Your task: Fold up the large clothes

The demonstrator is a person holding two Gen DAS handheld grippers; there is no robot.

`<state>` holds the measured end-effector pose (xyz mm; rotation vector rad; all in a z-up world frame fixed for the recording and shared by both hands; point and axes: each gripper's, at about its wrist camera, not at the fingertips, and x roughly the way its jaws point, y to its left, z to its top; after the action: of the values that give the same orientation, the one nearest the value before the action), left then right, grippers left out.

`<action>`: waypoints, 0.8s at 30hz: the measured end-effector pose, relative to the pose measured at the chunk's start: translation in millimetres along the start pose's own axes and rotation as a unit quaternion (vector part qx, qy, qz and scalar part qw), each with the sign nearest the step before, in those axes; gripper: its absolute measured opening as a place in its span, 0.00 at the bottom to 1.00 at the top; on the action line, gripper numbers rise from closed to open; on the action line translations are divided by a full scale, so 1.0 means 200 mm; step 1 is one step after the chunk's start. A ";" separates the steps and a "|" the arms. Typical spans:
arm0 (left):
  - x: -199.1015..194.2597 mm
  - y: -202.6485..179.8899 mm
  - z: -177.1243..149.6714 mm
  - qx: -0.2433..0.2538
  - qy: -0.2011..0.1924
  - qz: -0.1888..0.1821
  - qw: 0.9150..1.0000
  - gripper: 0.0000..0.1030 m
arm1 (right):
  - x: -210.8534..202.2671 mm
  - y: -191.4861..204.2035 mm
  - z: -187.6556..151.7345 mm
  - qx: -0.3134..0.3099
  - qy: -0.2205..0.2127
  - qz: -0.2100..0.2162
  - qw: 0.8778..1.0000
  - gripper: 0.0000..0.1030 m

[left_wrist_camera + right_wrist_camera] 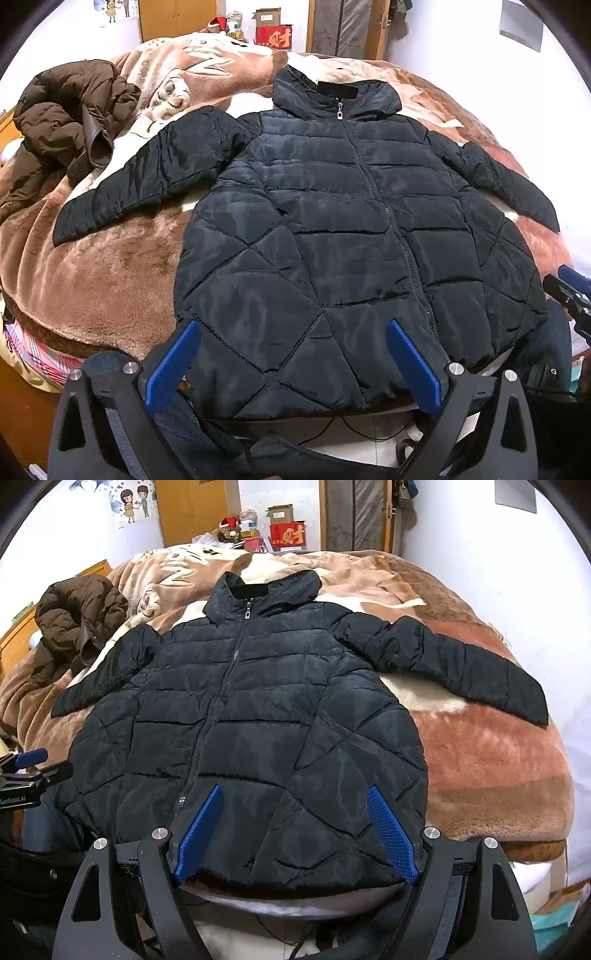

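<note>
A: Nearest, the left gripper (293,363) and right gripper (295,834): both spread wide, nothing between the pads, each tilted down over the near hem. Where does the garment lie?

B: The black quilted jacket (332,236) lies face up and zipped on the plush blanket (110,266), its hem just ahead of both grippers at the bed's near edge, its collar (332,96) at the far end. The left sleeve (147,177) runs out to the left gripper's far left; the right sleeve (461,668) to the right gripper's far right.

A: How is it likely to handle?

B: Judged padded, soft and light, with a shiny shell that looks slippery. It should bend easily but spring back and slide on itself. A pinch through shell and filling at a cuff or hem corner should hold better than one on a flat panel.

A: Count?

B: One black jacket with two sleeves and one zipper (229,664); two grippers; farther left, one brown coat (70,118) in a heap; beyond the bed, one red box (288,535).
</note>
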<state>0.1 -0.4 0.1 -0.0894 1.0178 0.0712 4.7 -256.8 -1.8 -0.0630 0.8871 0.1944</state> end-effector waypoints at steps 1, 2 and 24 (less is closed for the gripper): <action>0.00 0.00 0.00 -0.001 -0.001 0.000 1.000 0.98 | 0.00 0.00 0.00 0.002 0.003 0.002 1.000 0.78; 0.00 0.00 0.00 -0.001 -0.001 0.000 1.000 0.98 | 0.00 0.00 0.00 0.002 0.003 0.002 1.000 0.78; 0.01 0.01 0.00 -0.004 0.002 -0.009 1.000 0.98 | 0.03 0.01 0.00 0.002 0.011 0.000 1.000 0.78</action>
<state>-0.2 1.4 -1.7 -0.1064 1.0200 0.0598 7.8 -254.2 -6.4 -0.0614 0.9086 0.1921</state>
